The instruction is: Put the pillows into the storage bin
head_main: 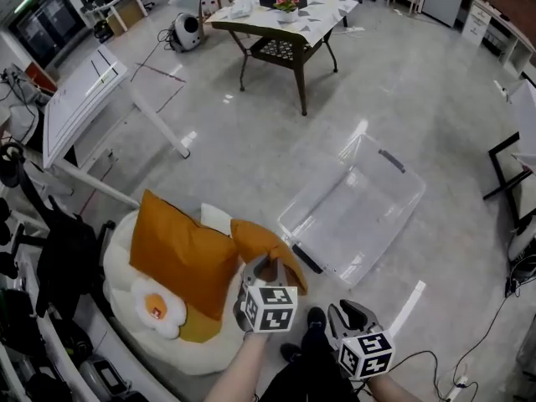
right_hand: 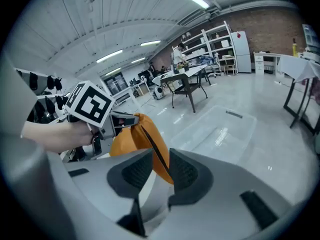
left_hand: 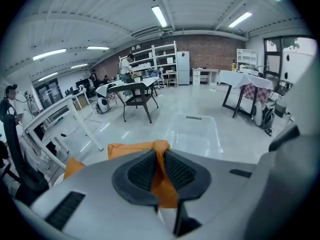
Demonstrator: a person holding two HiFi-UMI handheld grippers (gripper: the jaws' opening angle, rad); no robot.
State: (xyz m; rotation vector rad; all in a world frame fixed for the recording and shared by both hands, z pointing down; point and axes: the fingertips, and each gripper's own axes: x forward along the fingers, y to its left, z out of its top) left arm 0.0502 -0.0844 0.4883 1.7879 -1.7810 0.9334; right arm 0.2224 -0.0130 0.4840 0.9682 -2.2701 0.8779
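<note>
Just beside the storage bin [head_main: 362, 209], an orange pillow [head_main: 254, 236] is clamped by its corner in the left gripper [head_main: 265, 264], the jaws of the right gripper [head_main: 350, 310] are held apart, and the pillow should be carried well over the bin before release.

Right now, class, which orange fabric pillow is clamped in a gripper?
The smaller orange pillow, pinched by its corner in the left gripper; the larger square orange pillow lies free on the white cushion.
</note>
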